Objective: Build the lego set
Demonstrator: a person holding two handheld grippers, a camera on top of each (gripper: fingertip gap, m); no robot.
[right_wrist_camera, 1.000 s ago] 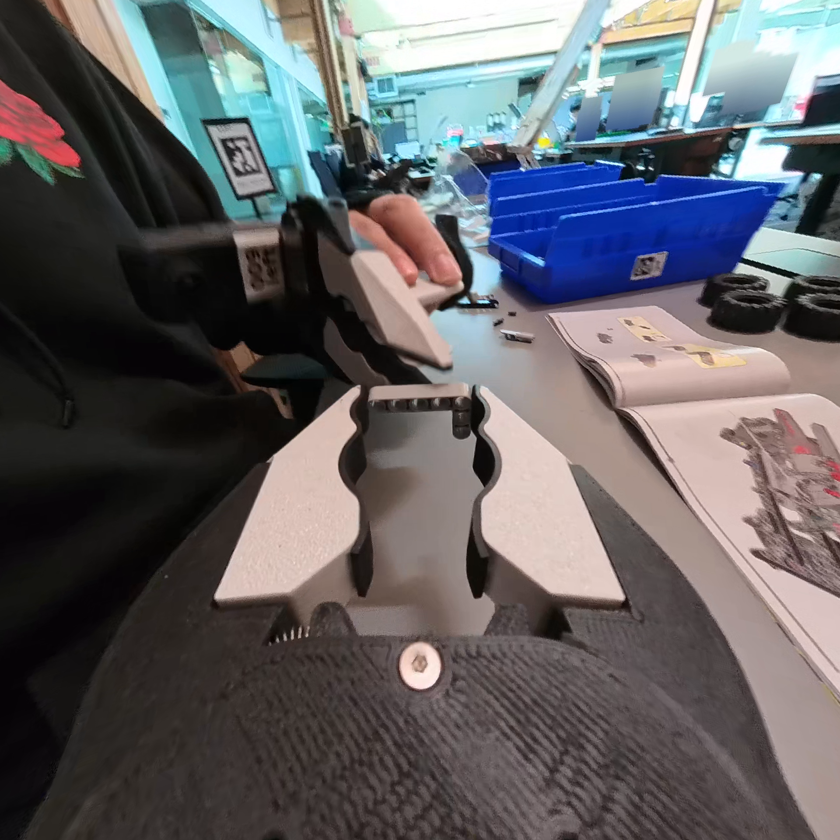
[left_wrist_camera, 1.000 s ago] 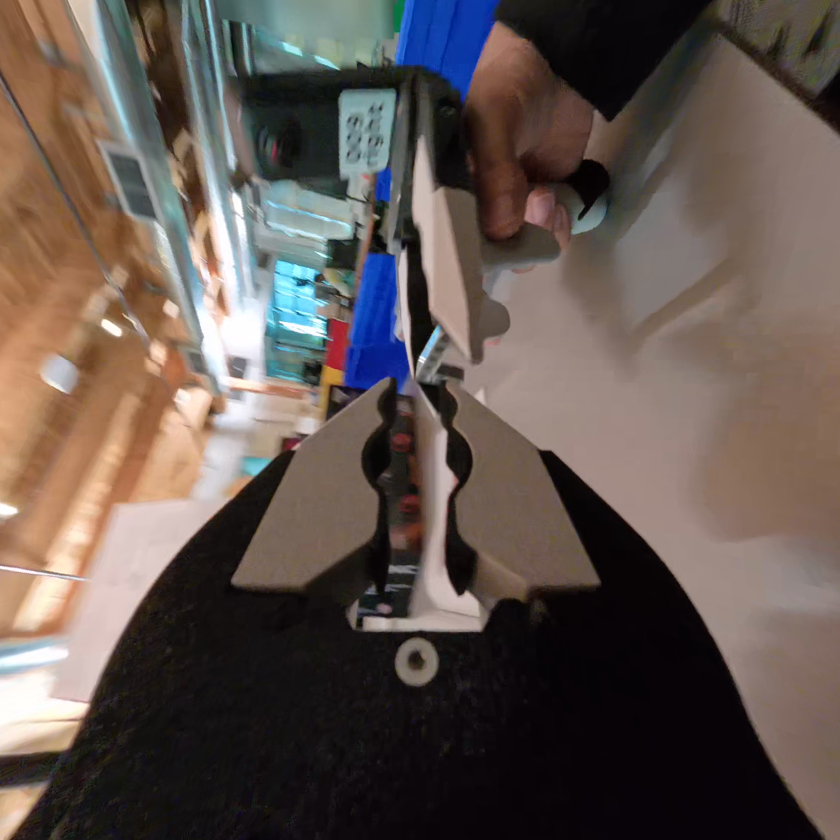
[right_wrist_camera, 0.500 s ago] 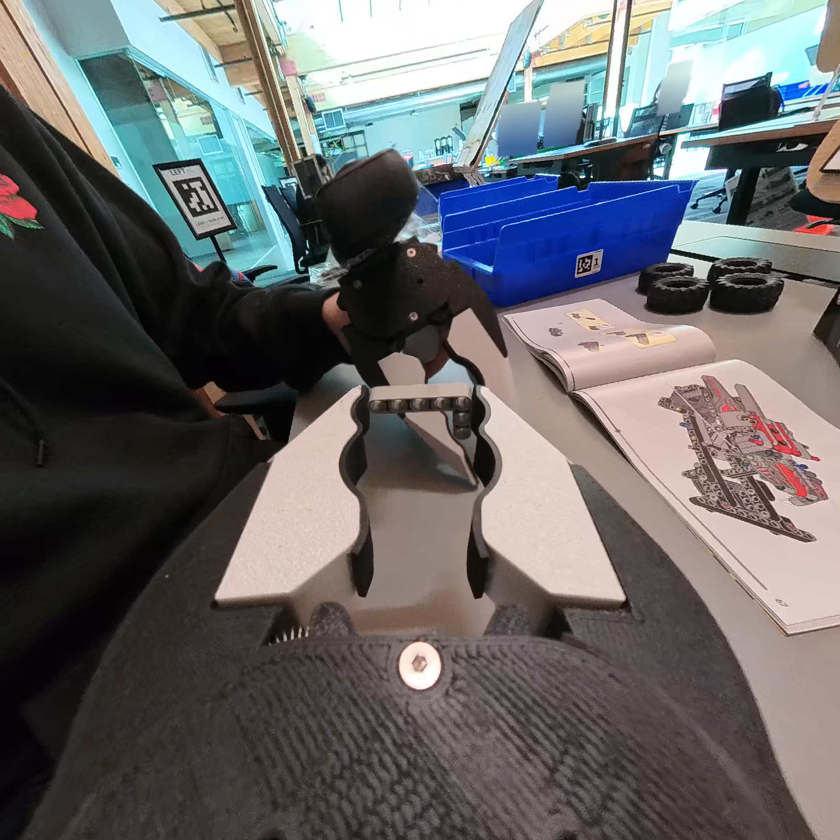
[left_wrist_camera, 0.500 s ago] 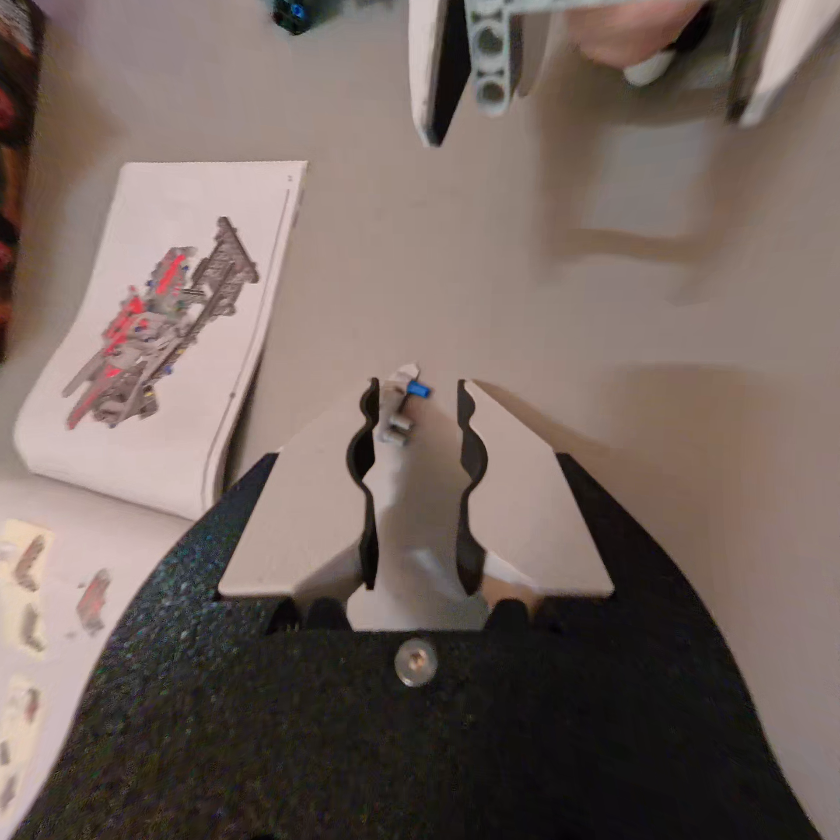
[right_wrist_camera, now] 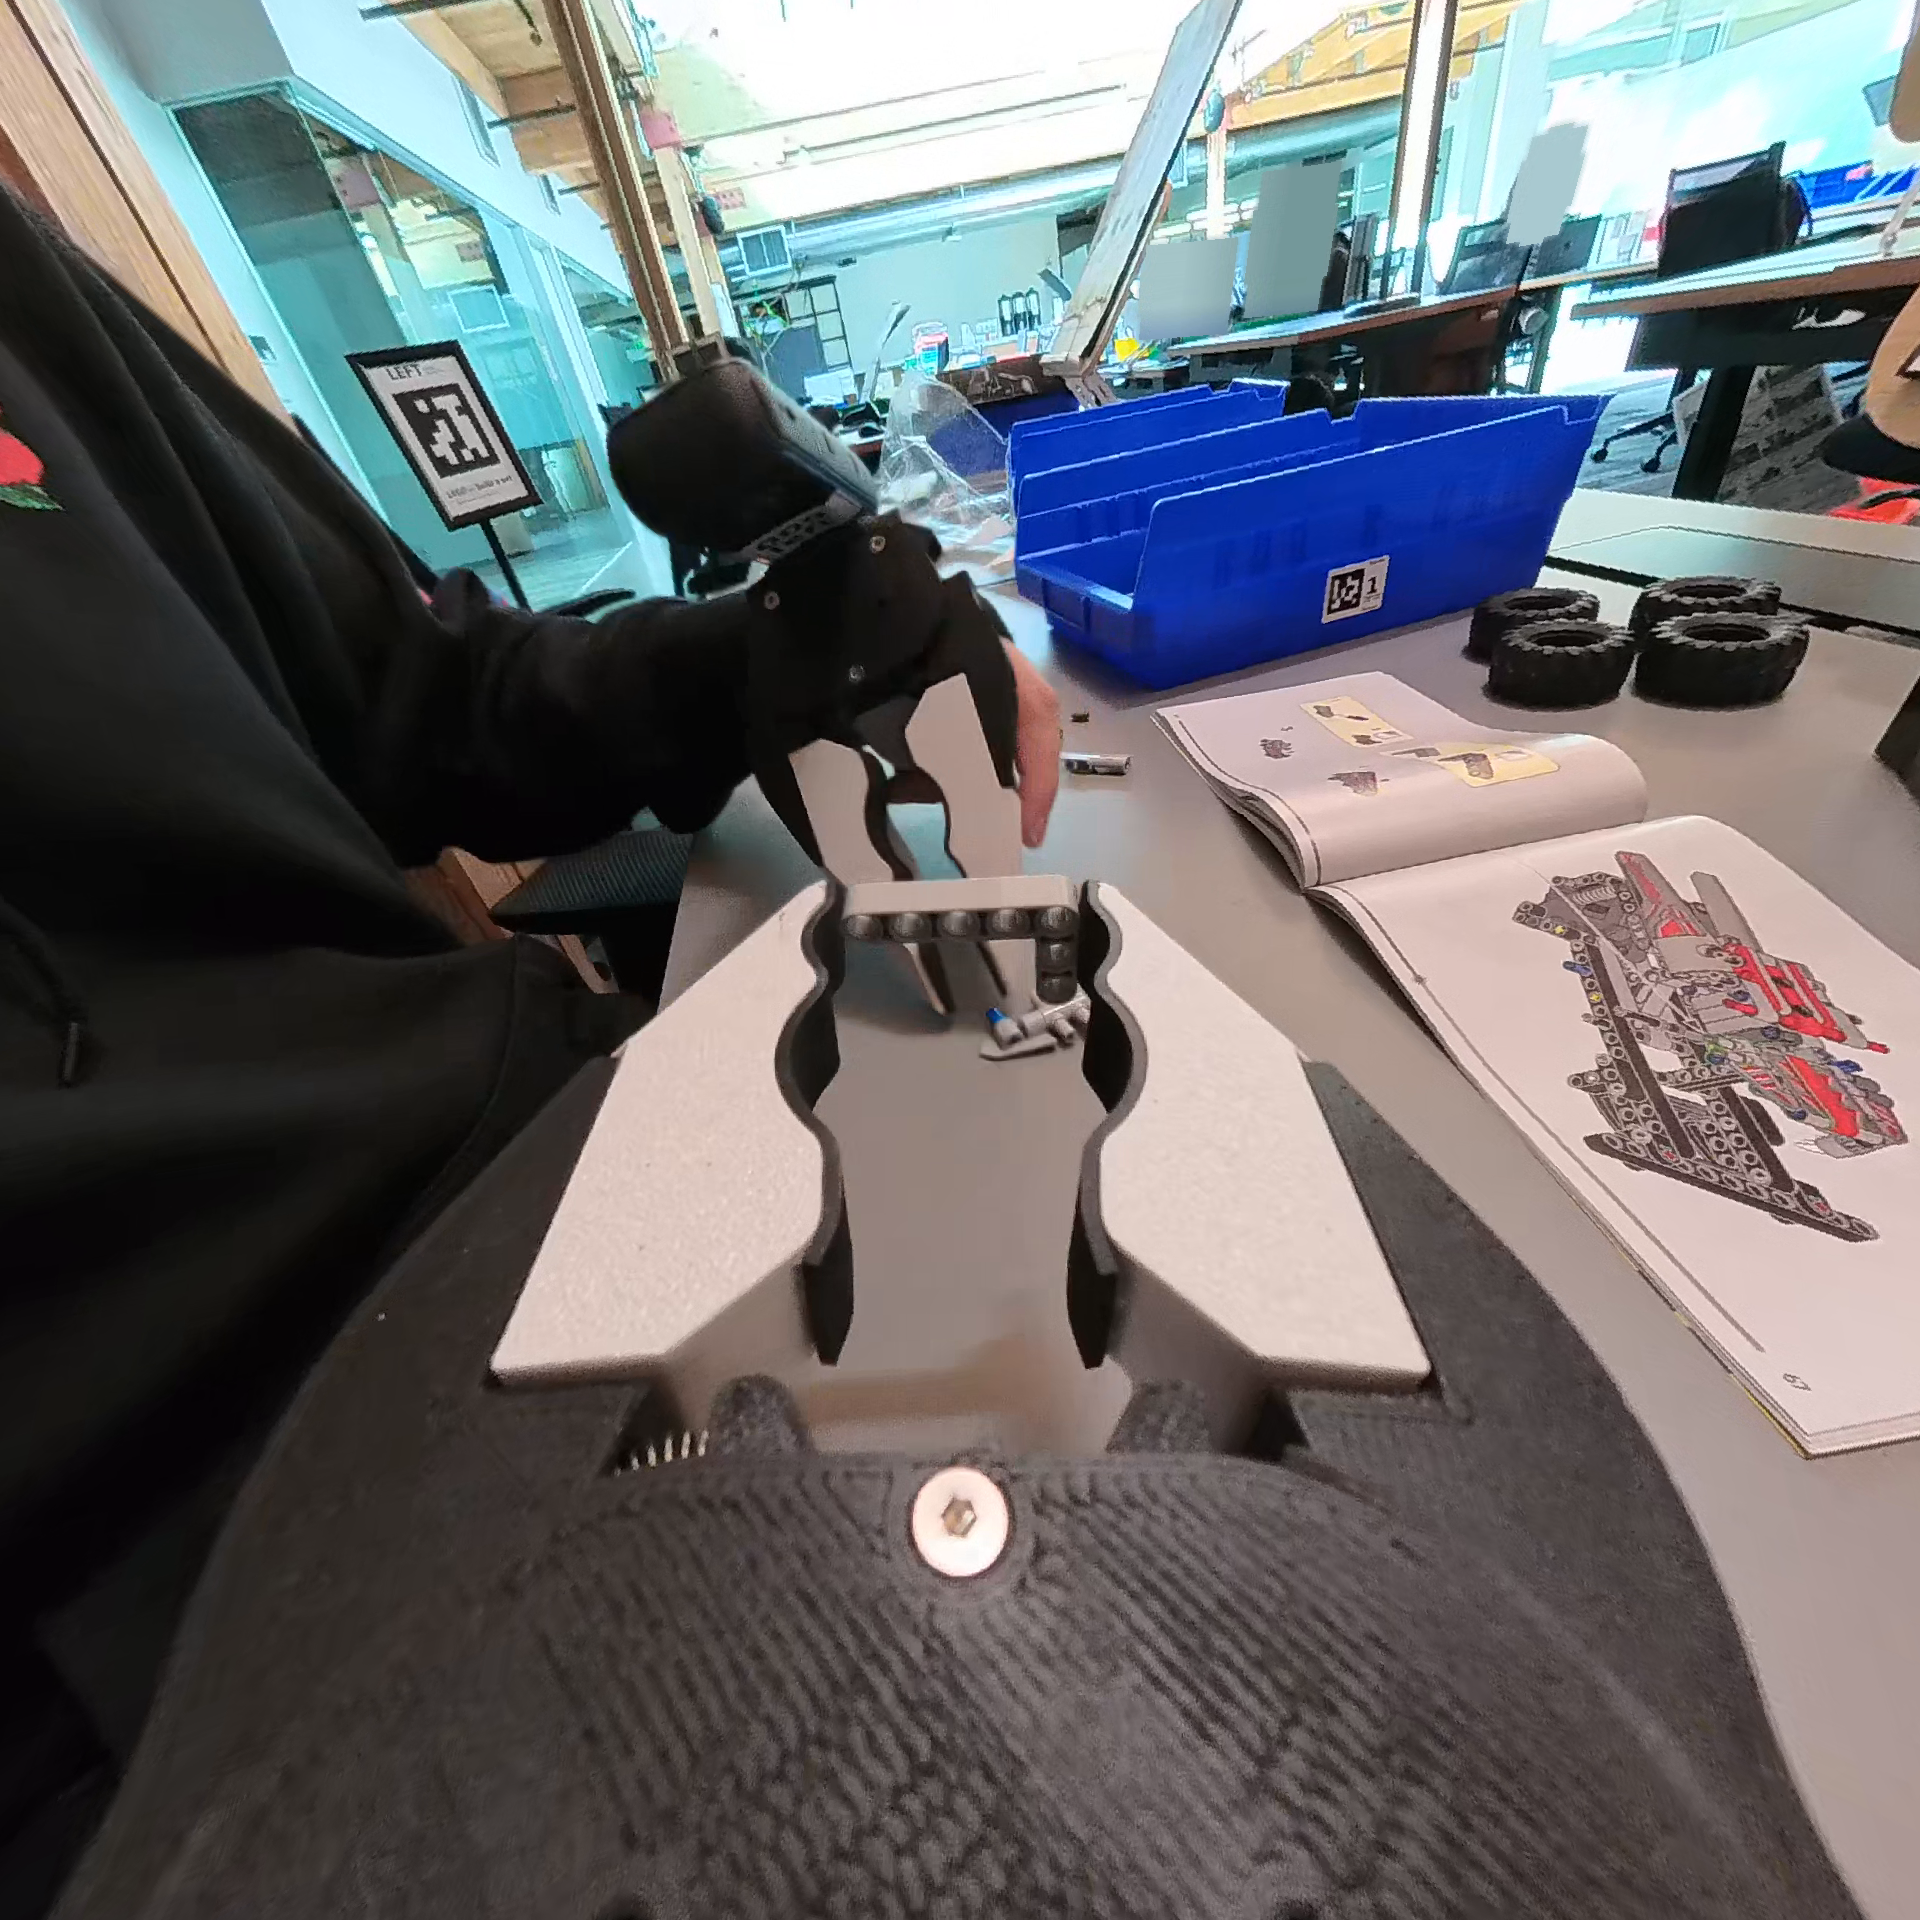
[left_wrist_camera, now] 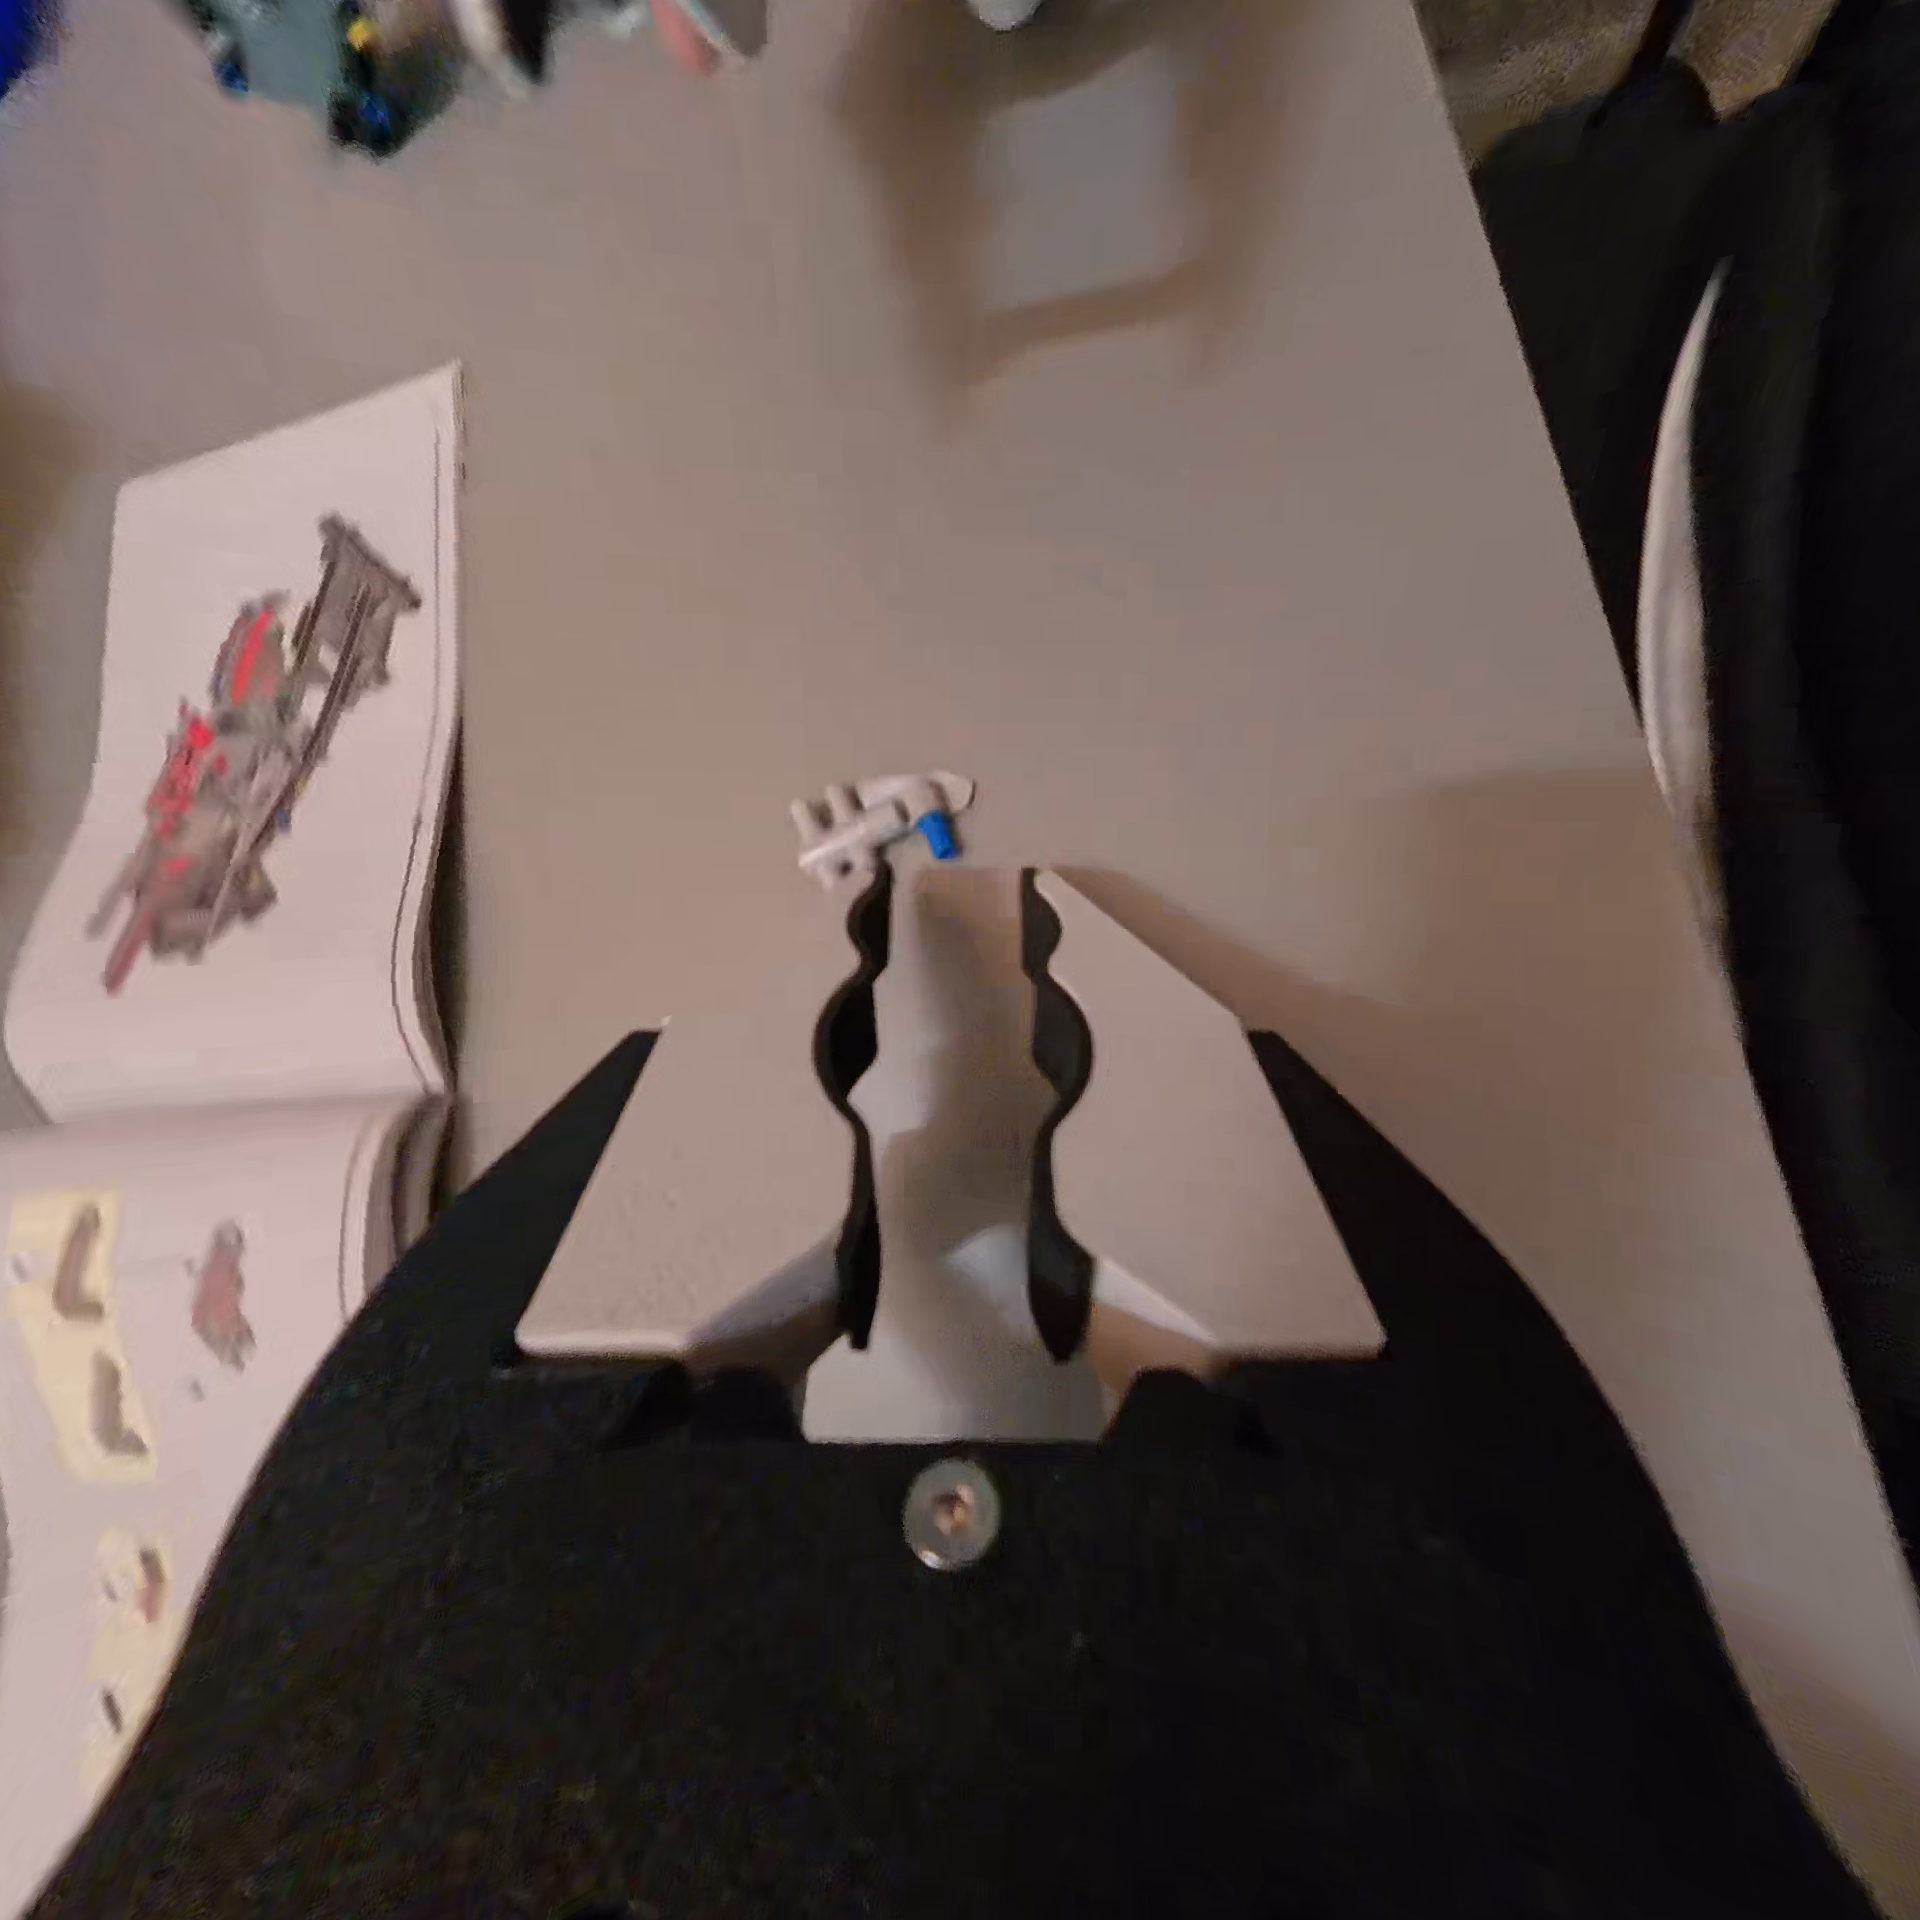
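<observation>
grey and l-shaped, a lego beam [right_wrist_camera: 971, 920] sits clamped across the tips of the right gripper [right_wrist_camera: 961, 914], its jaws closed on the beam's two ends with the short leg running down along the right-hand finger. just beyond those tips a small light grey connector with a blue pin [right_wrist_camera: 1029, 1023] lies flat on the grey tabletop [right_wrist_camera: 1195, 831]. the left gripper [left_wrist_camera: 956, 873] points down at that same small piece [left_wrist_camera: 878, 816], its jaws apart with nothing between them, the piece lying just past the tip of one finger; whether it touches that finger cannot be told. in the right wrist view this left gripper [right_wrist_camera: 971, 1003] comes down steeply from a black-sleeved arm, its fingertips close to the tabletop beside the connector. an open instruction booklet [right_wrist_camera: 1558, 935] lies to the right of the grippers, showing a red and grey model; the left wrist view catches it too [left_wrist_camera: 260, 779]. farther back stand a blue bin [right_wrist_camera: 1299, 540] and a cluster of black tyres [right_wrist_camera: 1642, 639]. a blurred heap of dark pieces [left_wrist_camera: 343, 62] shows at the top edge of the left wrist view.
</observation>
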